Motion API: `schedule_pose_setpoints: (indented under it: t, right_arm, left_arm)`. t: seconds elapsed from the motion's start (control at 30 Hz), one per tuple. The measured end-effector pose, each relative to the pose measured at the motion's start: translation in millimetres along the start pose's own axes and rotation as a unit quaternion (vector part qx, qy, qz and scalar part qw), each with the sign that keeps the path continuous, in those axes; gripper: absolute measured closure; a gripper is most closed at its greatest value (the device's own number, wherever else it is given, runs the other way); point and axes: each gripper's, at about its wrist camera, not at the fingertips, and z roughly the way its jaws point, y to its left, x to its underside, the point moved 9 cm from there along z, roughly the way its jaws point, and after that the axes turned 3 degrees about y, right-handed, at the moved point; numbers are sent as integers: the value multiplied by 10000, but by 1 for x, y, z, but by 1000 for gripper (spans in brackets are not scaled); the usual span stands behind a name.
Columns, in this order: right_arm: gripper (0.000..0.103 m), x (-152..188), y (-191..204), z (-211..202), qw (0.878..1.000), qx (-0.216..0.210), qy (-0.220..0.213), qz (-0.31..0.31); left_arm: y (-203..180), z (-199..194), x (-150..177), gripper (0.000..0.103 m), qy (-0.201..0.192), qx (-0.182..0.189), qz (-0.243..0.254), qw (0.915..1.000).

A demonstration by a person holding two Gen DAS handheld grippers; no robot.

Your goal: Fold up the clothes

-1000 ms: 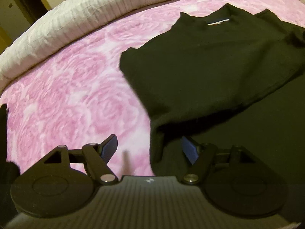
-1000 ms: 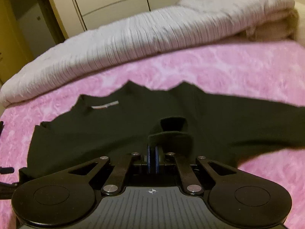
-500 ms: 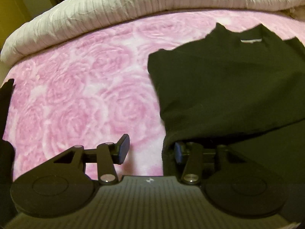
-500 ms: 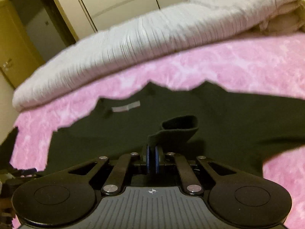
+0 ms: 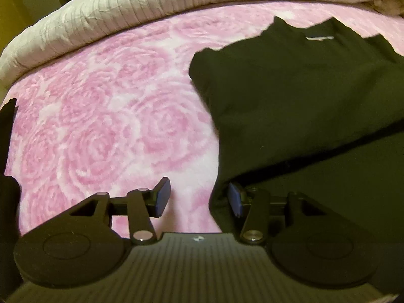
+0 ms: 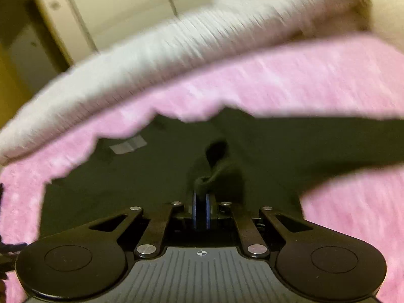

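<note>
A black long-sleeved top (image 5: 290, 96) lies on a pink rose-patterned blanket (image 5: 101, 116), its collar and white label (image 5: 318, 38) at the far side. My left gripper (image 5: 199, 198) is open and empty at the garment's near left edge, with its right finger tucked against the fabric. In the right wrist view the same top (image 6: 126, 174) spreads below, blurred. My right gripper (image 6: 201, 203) is shut on a bunched fold of the black fabric (image 6: 217, 166), which stands up just ahead of the pads.
A white ribbed duvet (image 5: 151, 2) is rolled along the far side of the bed and also shows in the right wrist view (image 6: 176, 43). Cream wardrobe doors (image 6: 113, 7) stand behind it. A dark object (image 5: 7, 136) sits at the blanket's left edge.
My left gripper has shifted left along the garment's edge and stayed open. My right gripper has kept its grip on the fold and moved quickly, blurring its view and bunching the fabric taller.
</note>
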Motion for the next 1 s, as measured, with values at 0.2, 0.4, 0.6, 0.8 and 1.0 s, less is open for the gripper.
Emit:
schedule_pose_setpoints:
  t: [0.2, 0.4, 0.6, 0.8, 1.0]
  right_arm:
    - [63, 27, -33, 0, 9971, 239, 403, 596]
    - [59, 30, -45, -14, 9961, 194, 558, 657]
    - [58, 30, -53, -57, 9959, 303, 422, 738]
    - [56, 34, -81, -115, 9890, 656, 95, 1323]
    - [54, 7, -152, -157, 9777, 1055, -485, 1747]
  left_arm:
    - [-6, -29, 6, 59, -52, -96, 54, 9999]
    - [-14, -57, 12, 58, -68, -130, -52, 9999]
    - [-26, -82, 2, 55, -291, 82, 44, 9995]
    - [-41, -97, -8, 52, -388, 328, 210, 9985]
    - [-74, -107, -22, 51, -365, 387, 399, 9978]
